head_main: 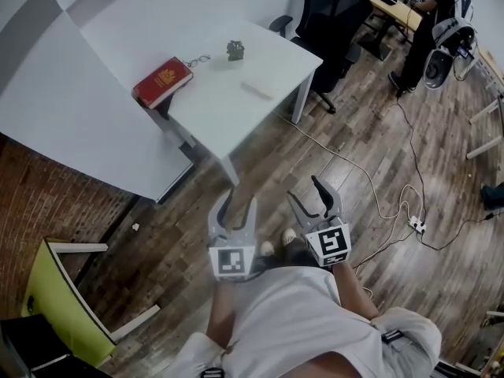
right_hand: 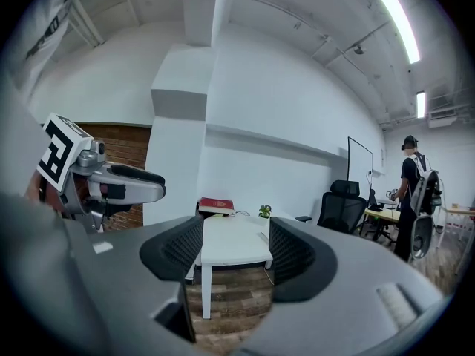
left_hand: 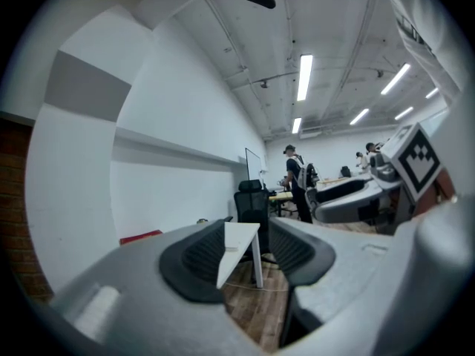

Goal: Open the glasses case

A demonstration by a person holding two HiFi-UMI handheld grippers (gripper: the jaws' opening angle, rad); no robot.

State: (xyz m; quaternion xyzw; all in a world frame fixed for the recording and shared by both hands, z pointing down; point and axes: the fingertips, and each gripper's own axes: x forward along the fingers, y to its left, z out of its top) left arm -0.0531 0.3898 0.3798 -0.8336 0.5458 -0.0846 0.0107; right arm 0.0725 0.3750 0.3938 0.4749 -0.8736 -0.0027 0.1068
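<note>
Glasses case [head_main: 257,90]: white, by the table's [head_main: 228,128] right edge.
Red book [head_main: 162,82]: left corner.
Plant [head_main: 235,50]: far edge.
Left gripper [head_main: 238,209]: jaws spread, empty, well apart from the table.
Right gripper [head_main: 308,198]: the same.

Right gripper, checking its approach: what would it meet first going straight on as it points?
Probably the white table, at its near edge; the way there looks free, though depth is unclear.
</note>
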